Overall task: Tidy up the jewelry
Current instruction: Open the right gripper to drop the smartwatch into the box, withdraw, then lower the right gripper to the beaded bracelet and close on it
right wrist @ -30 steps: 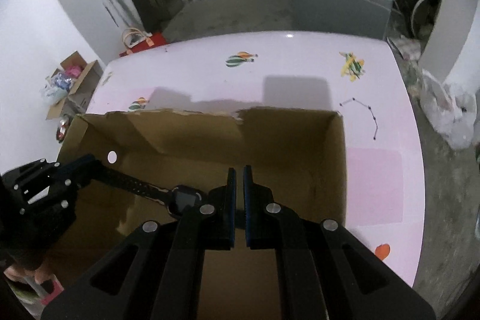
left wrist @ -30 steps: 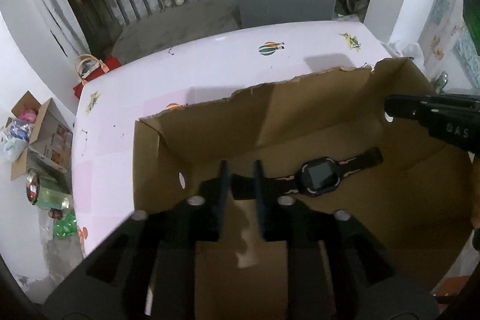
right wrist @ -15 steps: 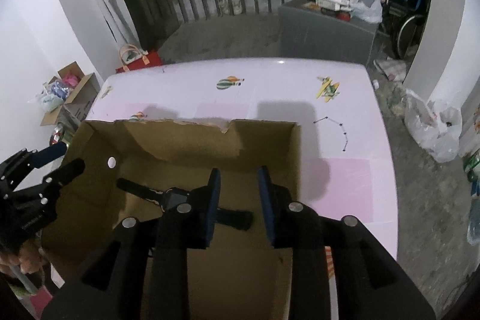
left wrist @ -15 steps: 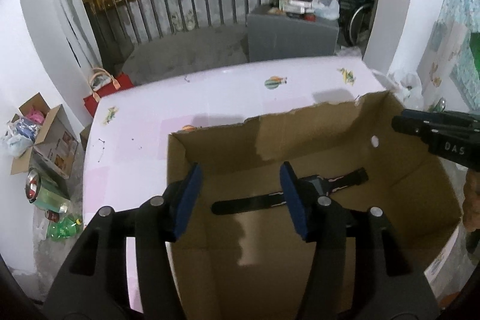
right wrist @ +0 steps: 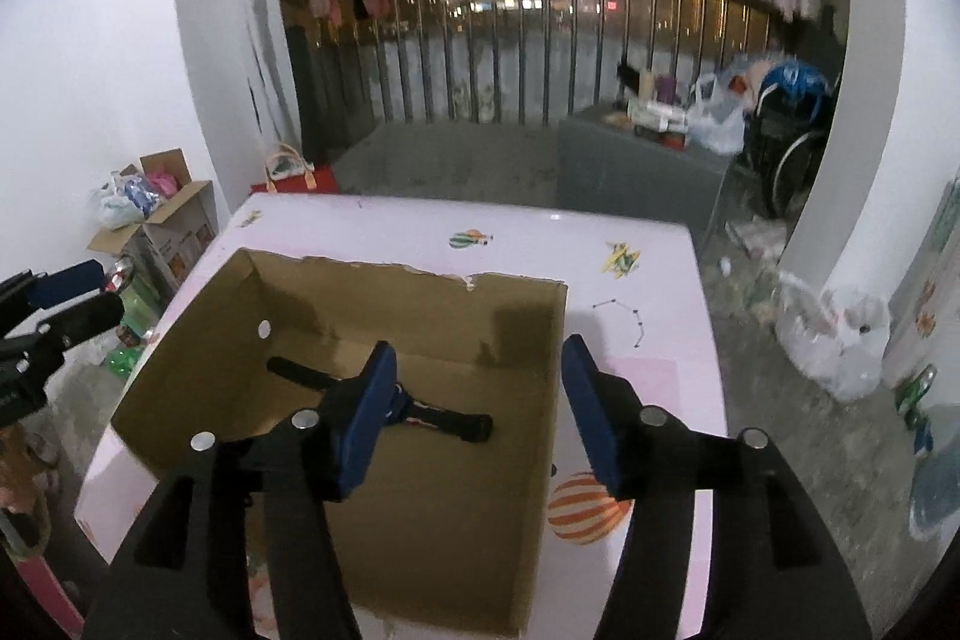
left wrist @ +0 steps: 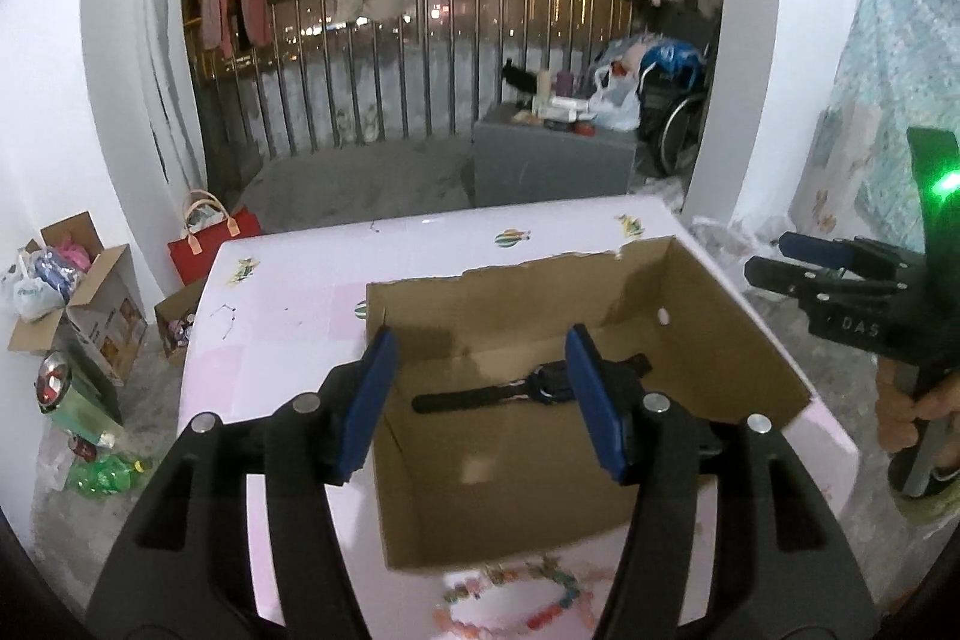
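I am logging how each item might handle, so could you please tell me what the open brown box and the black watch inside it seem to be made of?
Open brown box: corrugated cardboard, matte; its back rim is torn ragged and its walls are creased.

Black watch: the strap looks like soft matte rubber or silicone, lying flat on the box floor; the case is probably plastic, but it is too small to tell.

Pink table [left wrist: 288, 328] under an open cardboard box [left wrist: 708, 316] and bead string [left wrist: 510, 595].

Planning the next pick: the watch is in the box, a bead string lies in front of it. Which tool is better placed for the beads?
Probably left: the bead string lies just below the open left tool.
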A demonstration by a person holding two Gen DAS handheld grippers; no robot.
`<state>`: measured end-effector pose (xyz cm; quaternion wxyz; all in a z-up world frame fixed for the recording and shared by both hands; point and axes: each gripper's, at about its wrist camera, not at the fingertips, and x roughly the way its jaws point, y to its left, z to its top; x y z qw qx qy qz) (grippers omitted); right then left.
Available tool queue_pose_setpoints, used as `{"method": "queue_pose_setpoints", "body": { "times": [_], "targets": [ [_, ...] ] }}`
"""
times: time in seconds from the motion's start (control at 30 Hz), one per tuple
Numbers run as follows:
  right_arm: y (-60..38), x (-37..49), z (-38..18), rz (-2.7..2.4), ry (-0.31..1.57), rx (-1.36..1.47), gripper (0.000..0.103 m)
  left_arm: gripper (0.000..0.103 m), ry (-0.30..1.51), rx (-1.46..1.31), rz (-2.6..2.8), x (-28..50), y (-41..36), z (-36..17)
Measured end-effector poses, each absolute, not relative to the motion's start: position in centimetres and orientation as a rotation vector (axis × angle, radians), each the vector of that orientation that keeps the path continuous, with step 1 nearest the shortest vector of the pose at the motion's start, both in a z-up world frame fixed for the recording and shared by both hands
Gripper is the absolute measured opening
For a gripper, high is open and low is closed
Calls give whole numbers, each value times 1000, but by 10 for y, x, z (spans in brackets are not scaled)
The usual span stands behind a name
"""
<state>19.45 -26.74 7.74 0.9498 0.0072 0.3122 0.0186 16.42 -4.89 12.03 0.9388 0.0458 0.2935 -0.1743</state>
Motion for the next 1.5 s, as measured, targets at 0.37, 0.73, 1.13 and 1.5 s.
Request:
{"method": "queue_pose_setpoints", "body": {
  "times": [0.37, 0.73, 1.13, 1.5],
  "targets": [
    [-266, 111, 71, 20, 527, 9, 59, 56, 504, 30, -334, 86, -6, 111],
    [-258, 56, 20, 43, 492, 73, 59, 56, 542, 23, -350, 57, 17, 65],
    [-200, 43, -25, 210, 501, -31, 57, 56, 569, 95, -440, 43, 1, -6],
    [-151, 66, -39, 358, 532, -106, 34, 46, 595, 122, -407, 67, 9, -36]
  ]
}}
